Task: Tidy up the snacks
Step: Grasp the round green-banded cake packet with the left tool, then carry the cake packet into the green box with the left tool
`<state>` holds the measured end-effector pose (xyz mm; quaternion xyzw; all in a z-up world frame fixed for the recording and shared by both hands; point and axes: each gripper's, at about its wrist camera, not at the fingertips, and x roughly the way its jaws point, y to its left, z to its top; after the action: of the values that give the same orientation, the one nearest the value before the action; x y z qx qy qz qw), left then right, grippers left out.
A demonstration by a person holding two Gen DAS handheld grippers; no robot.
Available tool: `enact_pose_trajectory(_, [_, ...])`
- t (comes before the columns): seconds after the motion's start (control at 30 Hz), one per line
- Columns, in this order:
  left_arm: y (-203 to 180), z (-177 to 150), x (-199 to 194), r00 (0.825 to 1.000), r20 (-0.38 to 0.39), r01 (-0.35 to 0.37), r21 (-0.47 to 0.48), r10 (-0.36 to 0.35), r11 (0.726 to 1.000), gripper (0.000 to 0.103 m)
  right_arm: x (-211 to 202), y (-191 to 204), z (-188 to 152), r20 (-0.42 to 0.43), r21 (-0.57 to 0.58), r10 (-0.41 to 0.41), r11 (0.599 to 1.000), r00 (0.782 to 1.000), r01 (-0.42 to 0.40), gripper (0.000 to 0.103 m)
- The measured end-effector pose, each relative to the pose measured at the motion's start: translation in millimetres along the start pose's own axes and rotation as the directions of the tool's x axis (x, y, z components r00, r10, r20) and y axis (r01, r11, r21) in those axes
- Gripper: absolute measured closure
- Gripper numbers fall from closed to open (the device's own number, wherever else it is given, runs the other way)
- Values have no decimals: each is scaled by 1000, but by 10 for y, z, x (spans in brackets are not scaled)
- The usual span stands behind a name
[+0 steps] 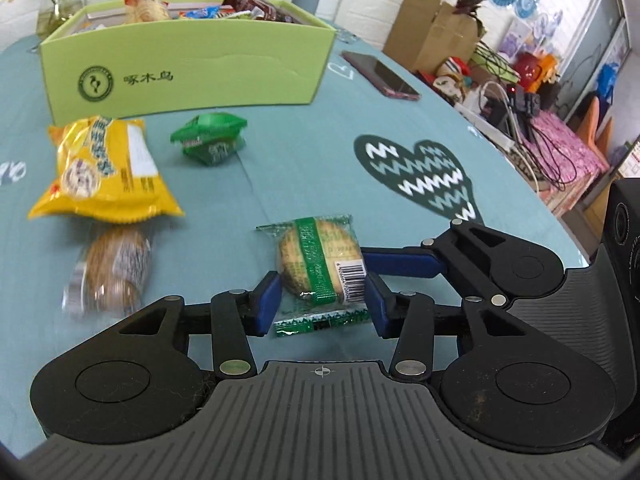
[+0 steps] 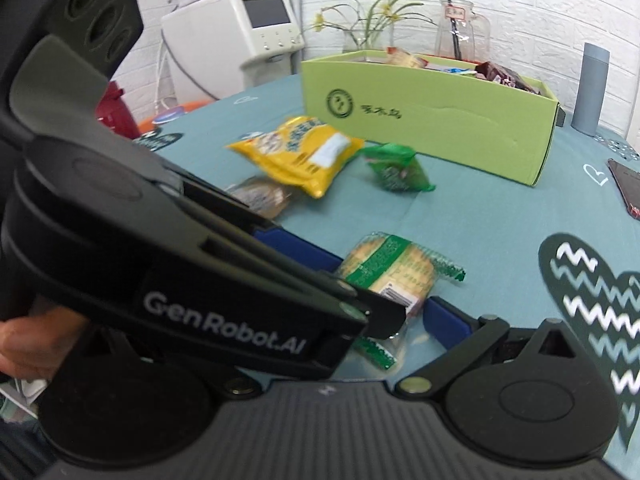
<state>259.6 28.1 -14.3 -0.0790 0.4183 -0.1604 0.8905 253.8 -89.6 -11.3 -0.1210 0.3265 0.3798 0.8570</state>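
Observation:
A green-banded biscuit packet (image 1: 318, 266) lies on the teal tablecloth between the blue pads of my left gripper (image 1: 322, 304), which is open around it, pads close but apart from it. My right gripper (image 1: 400, 264) reaches in from the right; one blue finger (image 1: 400, 265) touches the packet's edge. In the right wrist view the same packet (image 2: 390, 270) lies ahead of the right gripper, whose left finger is hidden behind the left gripper's body (image 2: 224, 320). A yellow snack bag (image 1: 106, 170), a green packet (image 1: 210, 136) and a clear-wrapped cake (image 1: 114, 270) lie nearby. The green box (image 1: 188, 68) holds several snacks.
A phone (image 1: 380, 74) lies on the table right of the box. A grey bottle (image 2: 591, 88) and glass jug (image 2: 460, 28) stand behind the box. The table edge runs along the right, with cluttered shelves beyond.

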Motion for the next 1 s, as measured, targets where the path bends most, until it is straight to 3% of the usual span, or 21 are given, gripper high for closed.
enact_pose_trajectory(0.17, [57, 69, -66, 1000, 13, 10, -48, -10, 999, 63, -102, -21, -13, 53, 85, -103, 992, 993, 98, 1])
enact_pose_trajectory(0.3, [89, 122, -16, 1000, 5, -8, -59, 8, 998, 60, -4, -4, -21, 27, 112, -115, 988, 993, 111, 1])
enact_pose_trajectory(0.37, [86, 116, 44, 1000, 3, -2, -54, 3, 999, 62, 6, 1, -6, 31, 112, -124, 986, 992, 120, 4])
enact_pose_trajectory(0.43, [41, 102, 61, 1000, 12, 12, -21, -12, 1000, 74, 4, 13, 10, 41, 85, -130, 988, 991, 126, 28])
enact_pose_trajectory(0.5, [21, 96, 45, 1000, 14, 10, -9, -10, 1000, 79, -32, 15, 36, 24, 79, -141, 987, 990, 138, 29])
enact_pose_trajectory(0.53, [17, 98, 25, 1000, 26, 1, 1, -1, 1000, 88, -48, -14, 51, 24, 92, -137, 987, 990, 135, 29])
enact_pose_trajectory(0.67, [61, 233, -61, 998, 55, 24, -22, -23, 999, 92, -119, -112, 173, 60, 123, -133, 984, 989, 125, 30])
enact_pose_trajectory(0.8, [80, 560, -151, 993, 120, 18, -16, -16, 1000, 91, -120, -189, 477, 121, 90, -162, 984, 979, 151, 30])
enact_pose_trajectory(1.0, [189, 1419, -207, 968, 250, -38, 11, 34, 999, 90, 83, -518, 1284, 228, -2, -180, 983, 957, 186, 27])
